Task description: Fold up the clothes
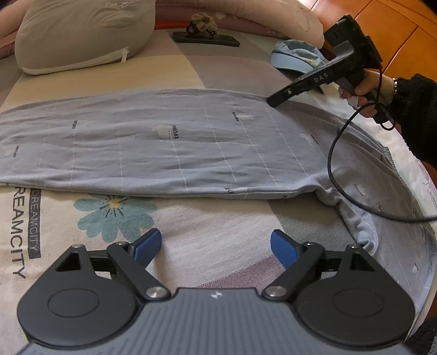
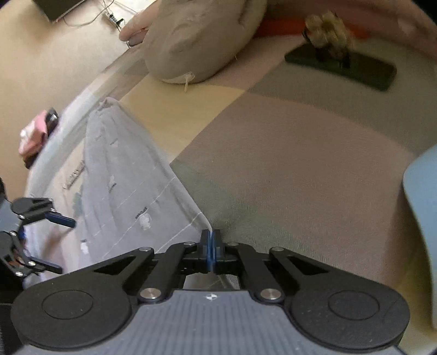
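Bedspread (image 1: 218, 245): patchwork of beige, grey and mauve, printed with a teal flower (image 1: 114, 215) and the word DREAMCITY.
Pillow (image 1: 79, 32): grey-beige, white zip along its lower edge, lying at the far end.
Phone (image 1: 206, 39): dark, flat on the bedspread beside the pillow, with a fluffy charm (image 1: 203, 23) on top of it.
Cap (image 1: 297, 56): light blue, near the far right edge.
Pink bundle (image 2: 32, 136): on the floor beside the bed, blurred.
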`<control>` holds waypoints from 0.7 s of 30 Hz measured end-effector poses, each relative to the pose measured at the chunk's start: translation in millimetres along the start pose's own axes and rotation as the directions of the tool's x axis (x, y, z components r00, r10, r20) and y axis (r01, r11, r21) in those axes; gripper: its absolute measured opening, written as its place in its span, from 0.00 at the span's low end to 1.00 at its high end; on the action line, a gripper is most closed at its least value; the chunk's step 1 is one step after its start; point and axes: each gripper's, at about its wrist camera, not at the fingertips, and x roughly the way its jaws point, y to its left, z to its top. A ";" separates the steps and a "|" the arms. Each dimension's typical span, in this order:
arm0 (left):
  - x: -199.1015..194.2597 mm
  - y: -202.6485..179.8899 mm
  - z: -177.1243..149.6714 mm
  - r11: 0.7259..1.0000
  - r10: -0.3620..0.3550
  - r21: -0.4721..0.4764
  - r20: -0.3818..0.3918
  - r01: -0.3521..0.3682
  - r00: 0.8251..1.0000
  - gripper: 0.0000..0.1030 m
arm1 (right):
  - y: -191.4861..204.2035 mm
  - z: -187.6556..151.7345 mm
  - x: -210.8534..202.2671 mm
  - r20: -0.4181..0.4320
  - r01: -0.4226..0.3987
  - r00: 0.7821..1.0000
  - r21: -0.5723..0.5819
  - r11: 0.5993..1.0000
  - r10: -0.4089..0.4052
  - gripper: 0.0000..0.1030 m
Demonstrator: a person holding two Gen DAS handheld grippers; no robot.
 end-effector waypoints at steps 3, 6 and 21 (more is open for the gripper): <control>-0.4 -0.2 -0.7 1.000 0.000 -0.001 0.001 0.000 1.000 0.85 | -1.6 2.9 -8.2 0.050 0.050 0.998 0.003 0.999 -0.050 0.01; -1.1 -0.9 -2.3 1.000 0.001 0.000 0.002 -0.001 1.000 0.85 | -9.4 0.4 -6.3 0.068 0.065 0.995 0.055 0.996 -0.069 0.02; -13.7 13.4 6.4 0.999 0.046 -0.014 0.050 -0.045 0.998 0.85 | 25.8 -76.5 -83.6 0.127 0.222 0.961 0.181 0.958 -0.247 0.42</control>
